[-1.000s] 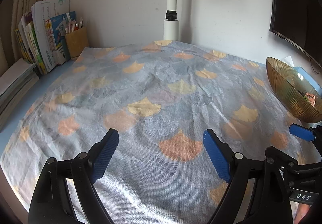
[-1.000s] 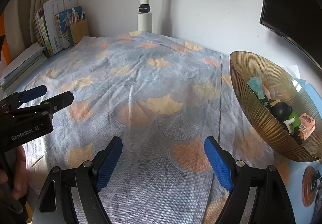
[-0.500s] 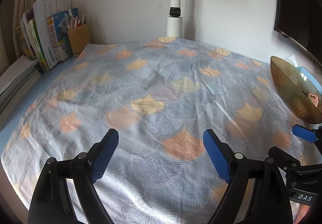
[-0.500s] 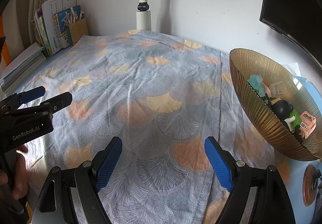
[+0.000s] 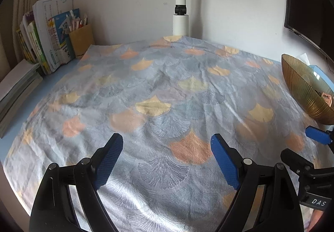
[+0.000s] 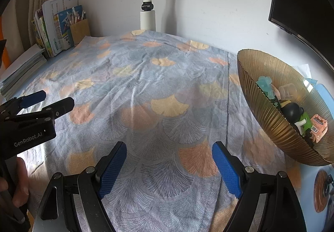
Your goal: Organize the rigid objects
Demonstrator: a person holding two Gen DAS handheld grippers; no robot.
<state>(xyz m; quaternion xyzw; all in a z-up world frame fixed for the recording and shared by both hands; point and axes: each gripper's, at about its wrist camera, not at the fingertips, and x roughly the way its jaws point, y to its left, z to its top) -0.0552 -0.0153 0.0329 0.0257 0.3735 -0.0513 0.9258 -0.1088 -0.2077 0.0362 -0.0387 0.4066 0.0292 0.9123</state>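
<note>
Toys, the rigid objects of this job, lie heaped in the ribbed amber bowl (image 6: pixel 269 119) at about three o'clock in the right wrist view: a pale blue piece (image 6: pixel 264 84), a clear cup (image 6: pixel 289 91), a black round figure (image 6: pixel 292 110), a green piece (image 6: pixel 303 120) and a small pink box (image 6: pixel 319 126). None lies out on the patterned cloth (image 6: pixel 146 86) that covers the desk.

Against the pictures from a second ago almost nothing has changed. The left wrist view has swung slightly, so the bowl (image 5: pixel 302 90) now sits nearer its three o'clock edge; the toys and the cloth lie as they did. I judge this a pause before the first reach, with no sorting done yet.

Both tools are released. The right tool (image 6: pixel 169 167) has its blue pads wide apart with only cloth showing between them, and the left tool (image 5: pixel 167 161) stands the same. The left tool also shows at nine o'clock in the right view, with a hand (image 6: pixel 14 186) on its handle.

Around the desk, books (image 5: pixel 46 44) and a pencil holder (image 5: pixel 81 39) stand at ten o'clock, a white pole (image 5: pixel 180 13) at twelve, a dark monitor (image 6: pixel 302 13) at two. The bowl's high near wall looks likeliest to get in the way, so a reach may have to come over the rim.
</note>
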